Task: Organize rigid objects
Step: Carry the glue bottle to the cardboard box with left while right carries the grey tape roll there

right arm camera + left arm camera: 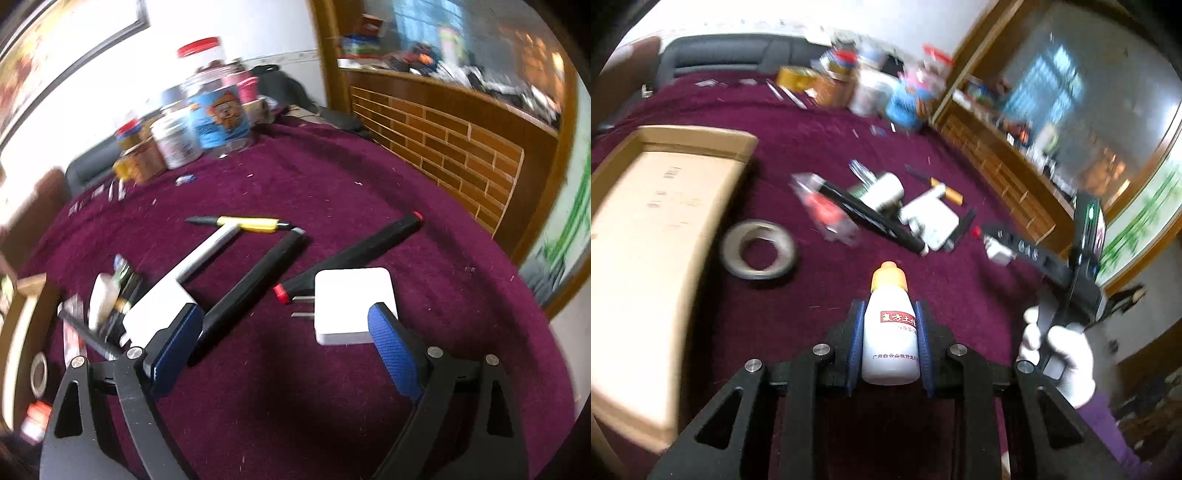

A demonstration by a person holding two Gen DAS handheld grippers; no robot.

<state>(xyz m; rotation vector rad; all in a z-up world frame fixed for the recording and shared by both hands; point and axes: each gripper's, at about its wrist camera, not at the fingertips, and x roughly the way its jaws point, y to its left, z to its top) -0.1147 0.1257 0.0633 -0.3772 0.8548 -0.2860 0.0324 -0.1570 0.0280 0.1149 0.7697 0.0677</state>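
From the left wrist, the left tongs (pixel 889 343) are clenching a small white bottle (pixel 890 339) by its body, above the maroon-covered bench (pixel 820 147), near the cardboard box (pixel 646 236). It is looking light, stiff and smooth, so mid-body is the surest hold.

From the right wrist, the right tongs (pixel 284 350) are hanging released, straddling a white charger (pixel 351 299), whose prongs only this view is showing.
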